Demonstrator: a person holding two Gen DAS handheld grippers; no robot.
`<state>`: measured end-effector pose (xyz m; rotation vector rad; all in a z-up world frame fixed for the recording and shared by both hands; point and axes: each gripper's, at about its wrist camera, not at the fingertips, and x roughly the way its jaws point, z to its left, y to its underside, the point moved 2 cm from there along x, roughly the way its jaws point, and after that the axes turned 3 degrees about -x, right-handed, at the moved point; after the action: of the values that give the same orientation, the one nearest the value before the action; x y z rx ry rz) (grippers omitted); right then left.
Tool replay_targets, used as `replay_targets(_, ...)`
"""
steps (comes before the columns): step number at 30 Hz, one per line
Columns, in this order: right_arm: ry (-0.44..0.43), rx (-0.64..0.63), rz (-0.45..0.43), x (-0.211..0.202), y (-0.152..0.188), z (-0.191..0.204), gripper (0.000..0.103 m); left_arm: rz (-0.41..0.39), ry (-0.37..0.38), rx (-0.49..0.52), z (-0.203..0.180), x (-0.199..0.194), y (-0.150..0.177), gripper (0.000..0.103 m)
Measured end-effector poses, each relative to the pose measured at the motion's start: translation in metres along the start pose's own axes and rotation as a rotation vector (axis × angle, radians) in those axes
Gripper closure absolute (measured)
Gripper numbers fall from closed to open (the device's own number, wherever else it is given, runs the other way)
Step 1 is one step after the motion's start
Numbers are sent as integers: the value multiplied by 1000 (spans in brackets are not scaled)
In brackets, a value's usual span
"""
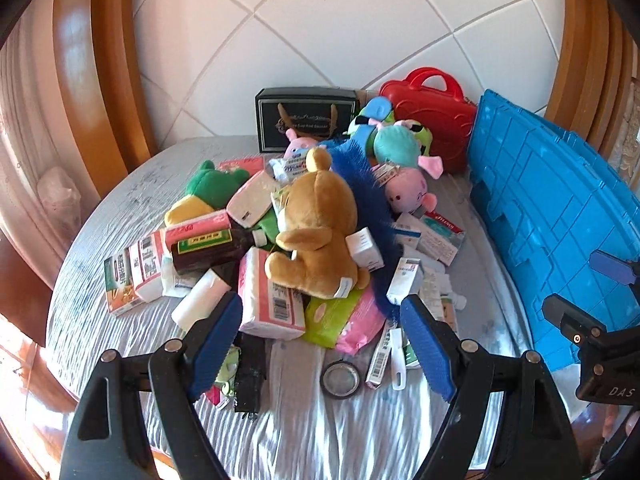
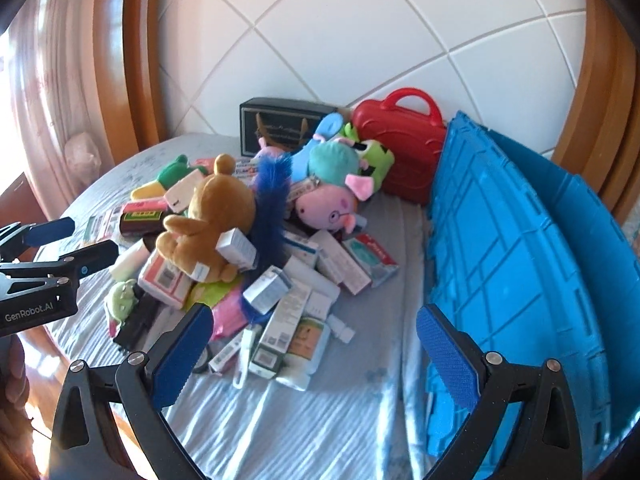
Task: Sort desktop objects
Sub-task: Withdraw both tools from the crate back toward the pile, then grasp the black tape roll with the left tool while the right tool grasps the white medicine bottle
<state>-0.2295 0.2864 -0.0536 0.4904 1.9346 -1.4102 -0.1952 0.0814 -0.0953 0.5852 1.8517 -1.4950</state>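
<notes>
A pile of objects lies on the cloth-covered table (image 1: 320,432). A brown plush bear (image 1: 316,224) (image 2: 208,220) sits on top, beside a blue feathery toy (image 1: 368,184) (image 2: 272,196), a pink pig plush (image 1: 408,188) (image 2: 324,204), a teal plush (image 1: 396,144), a green plush (image 1: 212,188), a brown bottle (image 1: 212,250) and several medicine boxes (image 2: 344,264). My left gripper (image 1: 322,344) is open and empty, just in front of the pile; it also shows in the right wrist view (image 2: 70,242). My right gripper (image 2: 316,356) is open and empty, near the boxes.
A blue plastic crate (image 1: 548,216) (image 2: 512,260) stands at the right. A red toy case (image 1: 432,120) (image 2: 400,140) and a black box (image 1: 304,116) stand at the back against the white padded wall. A tape roll (image 1: 340,380) lies in front.
</notes>
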Motion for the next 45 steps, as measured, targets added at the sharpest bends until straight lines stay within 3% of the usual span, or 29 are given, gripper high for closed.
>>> replay_targets(9,-50,55,170,66,40,15,0,191,7,9,11,69,52,22)
replay_targets(16,0,108,296,109,82,6,0,312,45,44,3,118,88,22)
replay_targets(22,-6,182,376,136,119,-15,0,381,52,76,-7,149,113,22)
replay_targets(30,-59,223,378,154,134,-22,1,400,38,124,-20,183,129,22)
replay_targets(35,-81,208,380,170,129,-15,21,375,20,161,-26,196,128,22)
replay_targets(41,-108,210,388,192,123,-11,26,353,31,146,-27,204,121,22)
replay_targets(43,-116,208,407,201,124,-9,38,353,37,154,-27,202,122,25)
replay_targets(44,-109,200,423,205,126,-8,56,351,40,158,-28,201,123,28)
replay_targets(45,-94,193,434,208,128,-7,59,351,43,161,-28,200,123,33)
